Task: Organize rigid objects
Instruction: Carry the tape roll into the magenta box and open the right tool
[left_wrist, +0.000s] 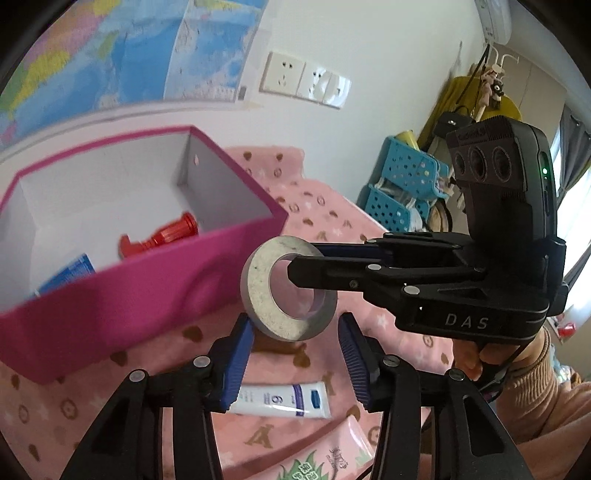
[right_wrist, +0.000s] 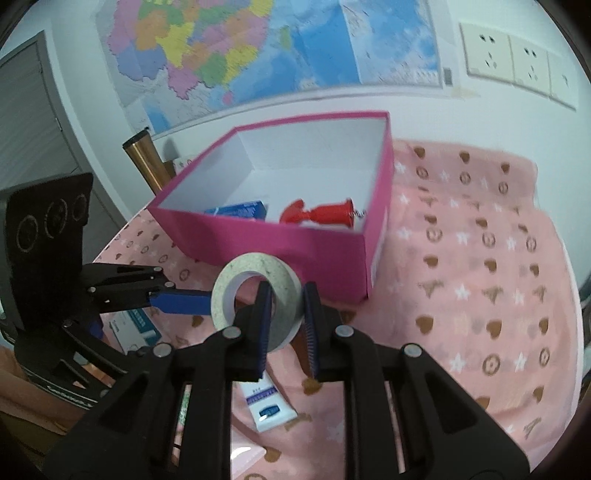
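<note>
1. Lettering "DAS" marks the right hand-held gripper (left_wrist: 295, 271), clamped on the tape roll (left_wrist: 289, 288) beside the pink box (left_wrist: 184, 273).
2. Left hand-held gripper (left_wrist: 295, 363) gapes wide above a white tube (left_wrist: 282, 399) printed "6".
3. Red corkscrew (right_wrist: 319, 215) lies in the box.

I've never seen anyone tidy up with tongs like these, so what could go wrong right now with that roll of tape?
The right tongs pinch only one side of the tape roll, held in the air; it could swivel or slip out.

The open left tongs sit close underneath and might knock it.

The pink box wall stands ahead; the roll could catch its rim.
</note>
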